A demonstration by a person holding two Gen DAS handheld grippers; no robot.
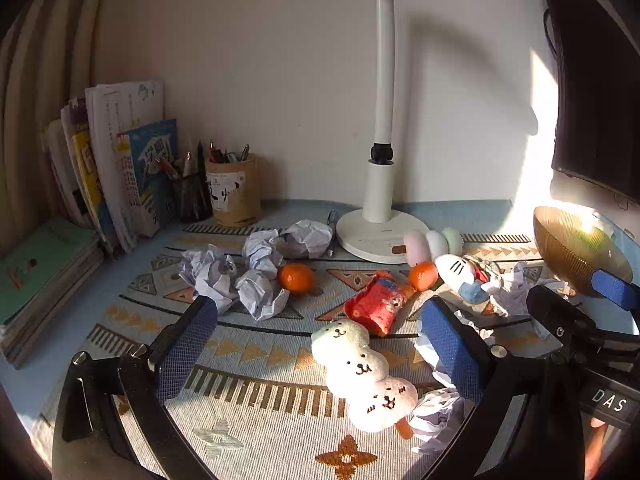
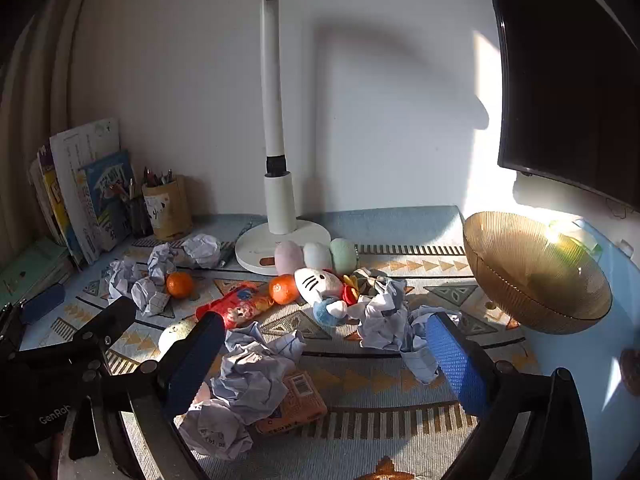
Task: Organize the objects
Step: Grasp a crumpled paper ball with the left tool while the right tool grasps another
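My left gripper (image 1: pixel 320 332) is open and empty above a white three-face plush (image 1: pixel 362 376) on the patterned mat. A red snack bag (image 1: pixel 378 304), two tangerines (image 1: pixel 296 278) (image 1: pixel 423 275), a white cat plush (image 1: pixel 460 274) and a pastel dango plush (image 1: pixel 432 242) lie beyond. My right gripper (image 2: pixel 326 344) is open and empty over crumpled paper balls (image 2: pixel 248 376) and an orange box (image 2: pixel 296 404). The tangerines (image 2: pixel 179 284) (image 2: pixel 284 289), cat plush (image 2: pixel 320 284) and an amber bowl (image 2: pixel 536 272) show ahead.
A white desk lamp (image 1: pixel 380 236) stands at the back middle. Books (image 1: pixel 120 168) and pen holders (image 1: pixel 234 188) line the back left. More paper balls (image 1: pixel 240 276) lie left of centre. The amber bowl (image 1: pixel 576 252) stands at right, below a dark monitor (image 2: pixel 572 80).
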